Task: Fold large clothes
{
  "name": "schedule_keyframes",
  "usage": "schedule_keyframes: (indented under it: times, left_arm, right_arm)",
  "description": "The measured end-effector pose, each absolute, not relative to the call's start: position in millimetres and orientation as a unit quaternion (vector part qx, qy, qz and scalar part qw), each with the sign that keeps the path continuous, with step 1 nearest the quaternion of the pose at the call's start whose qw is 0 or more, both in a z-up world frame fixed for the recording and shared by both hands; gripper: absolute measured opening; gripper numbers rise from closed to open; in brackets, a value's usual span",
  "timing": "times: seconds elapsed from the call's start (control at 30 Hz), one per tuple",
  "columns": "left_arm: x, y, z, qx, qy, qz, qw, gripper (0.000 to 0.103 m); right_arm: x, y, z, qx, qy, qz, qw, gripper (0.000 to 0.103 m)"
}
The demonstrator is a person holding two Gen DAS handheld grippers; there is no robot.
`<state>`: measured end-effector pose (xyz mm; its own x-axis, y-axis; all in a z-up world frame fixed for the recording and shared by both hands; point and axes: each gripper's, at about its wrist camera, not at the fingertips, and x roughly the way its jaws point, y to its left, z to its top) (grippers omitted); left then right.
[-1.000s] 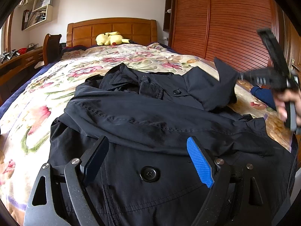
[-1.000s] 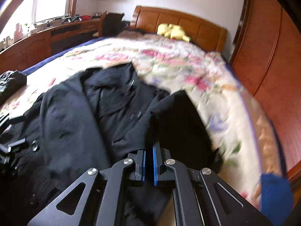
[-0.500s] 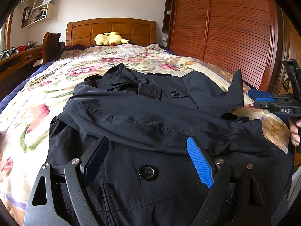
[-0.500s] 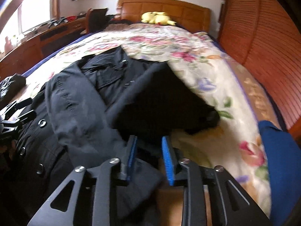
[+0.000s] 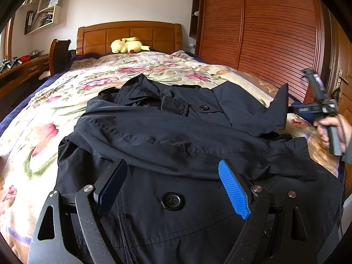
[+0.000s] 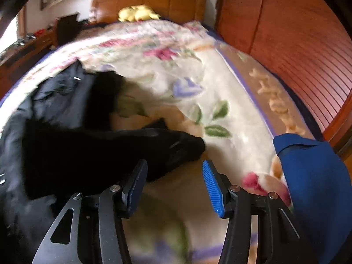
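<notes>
— Coat? Where?
— On the bed, on top of the flowery blanket. Big and black. Lies with the collar toward the headboard and with one sleeve laid across the front.
— And the left claw?
— Hangs low over the bottom part of the coat, near a big round button. Stands wide apart. Grips nothing.
— And the right claw?
— Held in a hand at the right side of the bed. Opening right now. Nothing between the blue pads, only blanket below. Sits just beside a dark end of the coat, with one finger in front of its edge. Hard to say about touching, too blurry there.
— Any boxes or baskets?
— Yes. Up on the wall, an open shelf box, full of papers and books. Down on the worktop at the left side, a red basket. Too small to see inside.
— Anything else on the bed?
— A yellow soft toy by the headboard, well apart from the coat. Also a blue cloth at the right edge, near the right claw, apart from the coat.
</notes>
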<state>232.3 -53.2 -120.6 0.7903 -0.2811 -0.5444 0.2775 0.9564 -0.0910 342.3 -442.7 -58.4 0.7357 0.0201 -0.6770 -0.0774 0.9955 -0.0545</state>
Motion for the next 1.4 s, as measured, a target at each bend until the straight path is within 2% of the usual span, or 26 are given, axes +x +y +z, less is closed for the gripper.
schedule_keyframes:
  times: [0.27,0.53,0.57,0.63,0.7,1.1,1.4]
  left_arm:
    - [233.5,-53.0,-121.5,-0.003,0.292,-0.150,0.945,0.086]
    - [234.0,-54.3,-122.2,-0.001,0.295,-0.155,0.943,0.086]
    - [233.0,-54.1,-121.8,-0.001,0.294,-0.155,0.943,0.086]
    - [231.8,-54.5,-120.9,0.000,0.293,-0.154,0.944,0.086]
    - [230.7,-55.6,-120.1,0.005,0.294,-0.156,0.943,0.086]
    - [197.3,-32.2,-96.3,0.009,0.282,-0.145,0.948,0.086]
    - [162.8,7.6,-75.5,-0.002,0.252,-0.117,0.961,0.086]
  right_arm:
    - [413.5,-434.2,-78.9,0.008,0.405,0.048,0.913,0.059]
    - [434.4,-434.9,-97.5,0.022,0.421,0.059,0.905,0.059]
    - [435.0,-439.0,-98.1,0.025,0.423,0.061,0.904,0.056]
    - [432.0,-437.7,-97.0,0.020,0.425,0.075,0.902,0.031]
    - [421.2,-432.5,-88.2,-0.007,0.413,0.078,0.907,0.023]
    - [309.8,-380.3,28.5,-0.042,0.288,0.153,0.944,0.020]
    - [227.7,-318.3,53.1,-0.086,0.258,0.238,0.932,0.019]
